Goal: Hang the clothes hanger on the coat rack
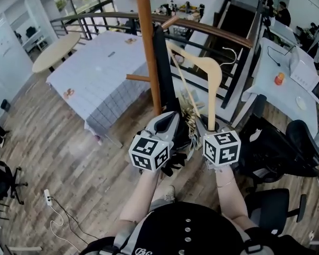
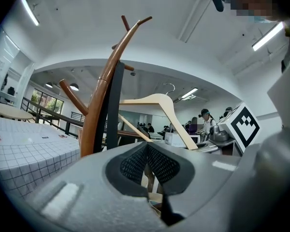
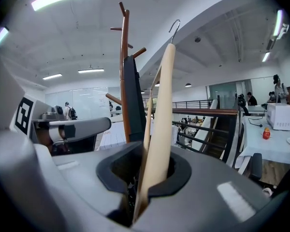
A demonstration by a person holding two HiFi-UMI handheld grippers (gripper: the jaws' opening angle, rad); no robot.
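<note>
The brown wooden coat rack (image 1: pixel 147 52) stands just ahead of me, with a black garment (image 1: pixel 162 68) hanging down its pole. My right gripper (image 1: pixel 210 125) is shut on one arm of a pale wooden clothes hanger (image 1: pixel 204 68). The hanger is held upright, right of the pole and apart from its pegs, its metal hook (image 1: pixel 231 54) pointing away. In the right gripper view the hanger (image 3: pixel 162 110) rises from the right gripper (image 3: pixel 152 170), with the rack (image 3: pixel 124 71) behind. My left gripper (image 1: pixel 170 118) is beside it near the pole; in its own view the left gripper (image 2: pixel 146 149) is shut on nothing.
A table with a checked cloth (image 1: pixel 103 73) stands left of the rack, a round table (image 1: pixel 56 49) behind it. A dark railing (image 1: pixel 212 33) runs behind the rack. Black office chairs (image 1: pixel 276 147) and a white desk (image 1: pixel 287 73) are to the right. A power strip (image 1: pixel 47 196) lies on the floor.
</note>
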